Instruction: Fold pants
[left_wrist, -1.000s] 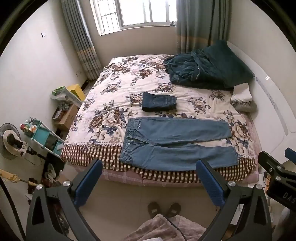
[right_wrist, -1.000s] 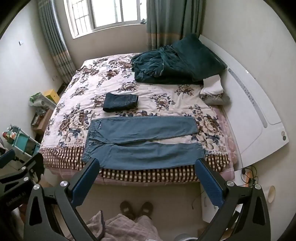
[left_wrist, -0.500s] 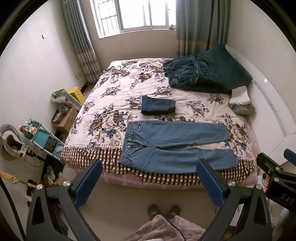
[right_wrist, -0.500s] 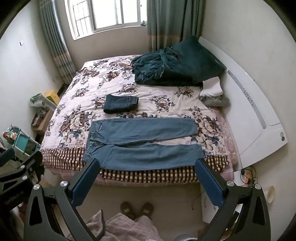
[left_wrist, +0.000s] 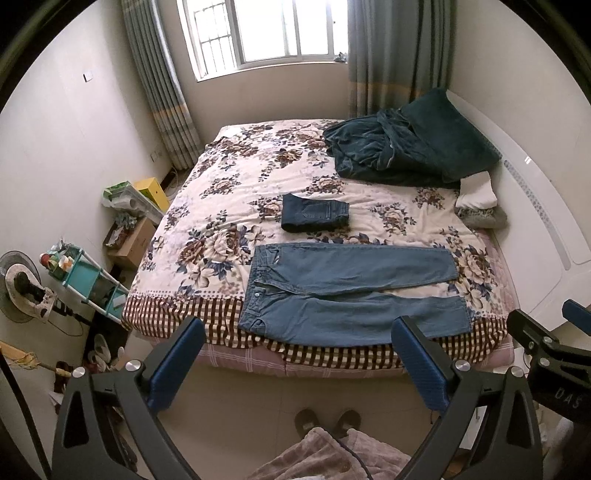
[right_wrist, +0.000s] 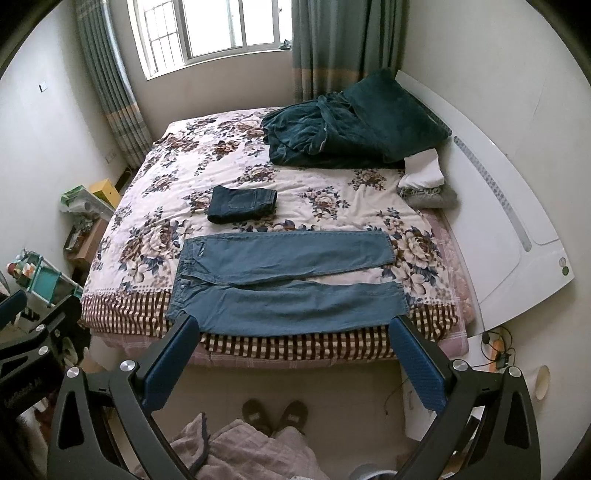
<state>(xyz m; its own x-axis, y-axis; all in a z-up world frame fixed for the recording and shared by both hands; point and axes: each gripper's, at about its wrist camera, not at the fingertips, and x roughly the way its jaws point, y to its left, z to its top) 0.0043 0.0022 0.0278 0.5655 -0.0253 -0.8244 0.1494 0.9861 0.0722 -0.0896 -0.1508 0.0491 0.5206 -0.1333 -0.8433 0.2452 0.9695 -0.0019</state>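
Light blue jeans (left_wrist: 351, 291) lie spread flat near the bed's front edge, waistband to the left and both legs running right; they also show in the right wrist view (right_wrist: 288, 280). A darker pair of jeans (left_wrist: 314, 218) lies folded behind them, also in the right wrist view (right_wrist: 242, 204). My left gripper (left_wrist: 297, 354) is open and empty, held high above the floor in front of the bed. My right gripper (right_wrist: 293, 350) is open and empty too, at about the same height, to the right of the left one.
The floral bed (left_wrist: 229, 206) has a crumpled dark green blanket (left_wrist: 406, 151) and a white and grey pile (left_wrist: 478, 203) at the back right. A white headboard (right_wrist: 509, 229) stands on the right. A teal shelf (left_wrist: 88, 280) and boxes stand left. Slippers (left_wrist: 327, 424) are on the floor.
Both grippers have tilted or pulled back slightly, so the bed and jeans sit a little lower in both views. Nothing on the bed has moved.
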